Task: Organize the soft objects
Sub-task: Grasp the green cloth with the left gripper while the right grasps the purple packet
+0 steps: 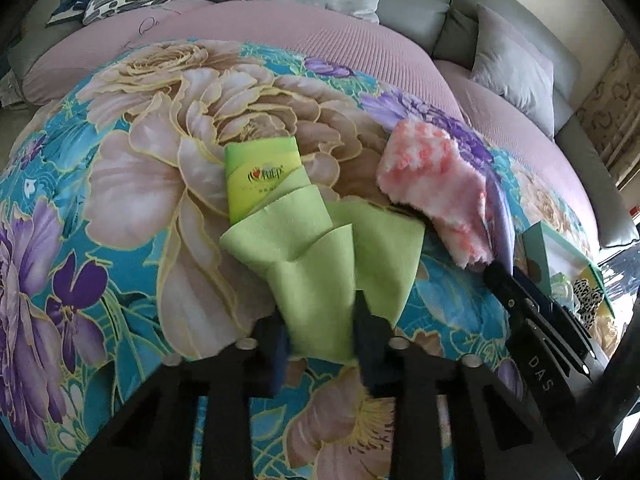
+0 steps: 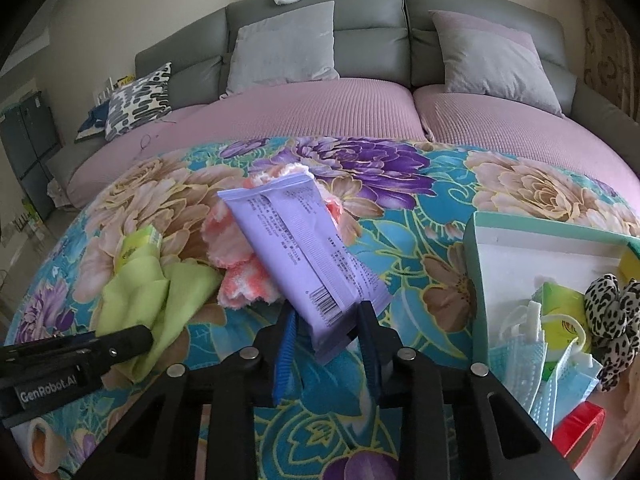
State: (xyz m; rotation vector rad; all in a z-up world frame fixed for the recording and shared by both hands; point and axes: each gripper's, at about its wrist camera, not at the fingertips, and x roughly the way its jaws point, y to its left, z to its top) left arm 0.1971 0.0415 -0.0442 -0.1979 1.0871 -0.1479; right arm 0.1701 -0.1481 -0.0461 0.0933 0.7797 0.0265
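Note:
In the left wrist view a light green cloth (image 1: pixel 320 248) lies crumpled on the flowered blanket (image 1: pixel 120 200). My left gripper (image 1: pixel 322 320) is shut on its near end. A green tissue pack (image 1: pixel 260 172) lies just beyond it, partly under the cloth. To the right is a pink-and-white fluffy cloth (image 1: pixel 432 184). In the right wrist view my right gripper (image 2: pixel 328 332) is shut on the near end of a purple packet (image 2: pixel 304 248), which is tilted up over the fluffy cloth (image 2: pixel 240 256). The left gripper (image 2: pixel 140 338) reaches in from the left at the green cloth (image 2: pixel 156 304).
A teal-rimmed white box (image 2: pixel 476 264) at the right holds face masks (image 2: pixel 520 356), a green pack and a leopard scrunchie (image 2: pixel 612 320). A red tape roll (image 2: pixel 580 428) lies near its front. Another tape roll (image 2: pixel 44 444) sits lower left. Behind is a pink-covered grey sofa (image 2: pixel 320 104) with cushions.

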